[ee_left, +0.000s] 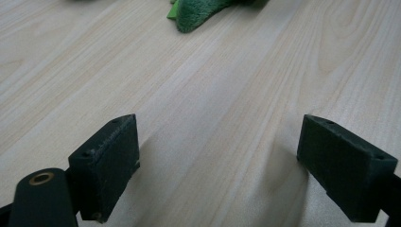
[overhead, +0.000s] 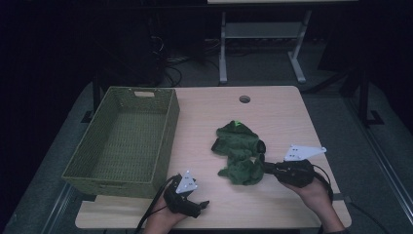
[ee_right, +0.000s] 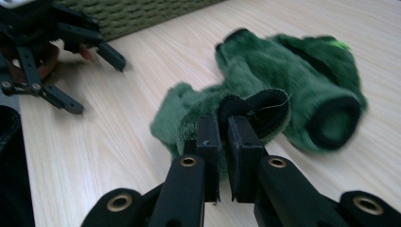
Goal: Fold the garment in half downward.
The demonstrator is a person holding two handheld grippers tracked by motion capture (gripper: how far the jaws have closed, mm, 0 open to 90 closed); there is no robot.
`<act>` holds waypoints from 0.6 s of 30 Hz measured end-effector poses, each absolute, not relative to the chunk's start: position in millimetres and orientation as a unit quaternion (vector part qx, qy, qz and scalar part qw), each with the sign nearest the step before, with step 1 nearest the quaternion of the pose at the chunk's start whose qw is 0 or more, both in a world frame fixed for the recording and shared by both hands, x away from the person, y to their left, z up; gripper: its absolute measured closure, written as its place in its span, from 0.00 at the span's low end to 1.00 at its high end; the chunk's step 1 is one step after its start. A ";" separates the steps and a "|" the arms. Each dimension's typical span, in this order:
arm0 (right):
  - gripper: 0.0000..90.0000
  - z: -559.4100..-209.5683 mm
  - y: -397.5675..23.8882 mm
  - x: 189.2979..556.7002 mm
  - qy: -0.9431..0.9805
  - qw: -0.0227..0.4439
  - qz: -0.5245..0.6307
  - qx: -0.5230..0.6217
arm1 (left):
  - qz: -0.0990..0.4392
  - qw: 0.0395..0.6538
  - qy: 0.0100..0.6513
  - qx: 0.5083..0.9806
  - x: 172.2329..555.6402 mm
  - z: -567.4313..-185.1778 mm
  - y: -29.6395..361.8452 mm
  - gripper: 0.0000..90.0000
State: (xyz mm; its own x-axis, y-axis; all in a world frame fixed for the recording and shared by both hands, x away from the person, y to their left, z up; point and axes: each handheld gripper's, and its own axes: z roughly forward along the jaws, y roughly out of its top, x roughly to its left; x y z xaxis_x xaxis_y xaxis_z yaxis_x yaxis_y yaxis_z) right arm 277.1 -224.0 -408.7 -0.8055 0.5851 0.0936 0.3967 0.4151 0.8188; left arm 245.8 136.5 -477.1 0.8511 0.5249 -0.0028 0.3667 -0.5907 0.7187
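Note:
A crumpled green fleece garment (overhead: 239,146) with black cuffs lies at the middle of the wooden table (overhead: 272,105). My right gripper (overhead: 261,168) is shut on a black-edged fold at the garment's near end; in the right gripper view that gripper (ee_right: 224,130) pinches the garment's (ee_right: 279,90) black hem. My left gripper (overhead: 203,204) rests near the table's front edge, to the left of the garment, jaws open. In the left gripper view it (ee_left: 217,156) stands wide over bare wood, with a corner of the garment (ee_left: 198,14) far ahead.
A green woven basket (overhead: 127,141) stands on the left half of the table, its inside bare. A round cable hole (overhead: 244,99) sits near the far edge. The left gripper (ee_right: 90,71) appears at the upper left of the right gripper view, before the basket's wall (ee_right: 137,14).

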 end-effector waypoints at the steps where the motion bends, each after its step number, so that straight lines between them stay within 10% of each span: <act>1: 0.94 -407.8 -220.1 278.5 0.836 0.102 0.455 0.290 | 0.106 0.378 0.252 0.885 245.9 -477.3 136.3 0.14; 18: 0.91 -414.1 -154.5 305.8 0.858 0.062 0.448 0.242 | 0.107 0.377 0.252 0.885 245.9 -477.2 136.4 0.14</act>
State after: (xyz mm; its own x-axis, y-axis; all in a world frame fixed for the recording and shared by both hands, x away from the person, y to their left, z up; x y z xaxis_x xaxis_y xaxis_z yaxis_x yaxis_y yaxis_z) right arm 305.8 -154.5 -414.1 -0.8747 0.4718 0.1109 0.3607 0.4808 0.7992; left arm 245.9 136.4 -477.2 0.8501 0.5266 0.0006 0.3647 -0.5896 0.7207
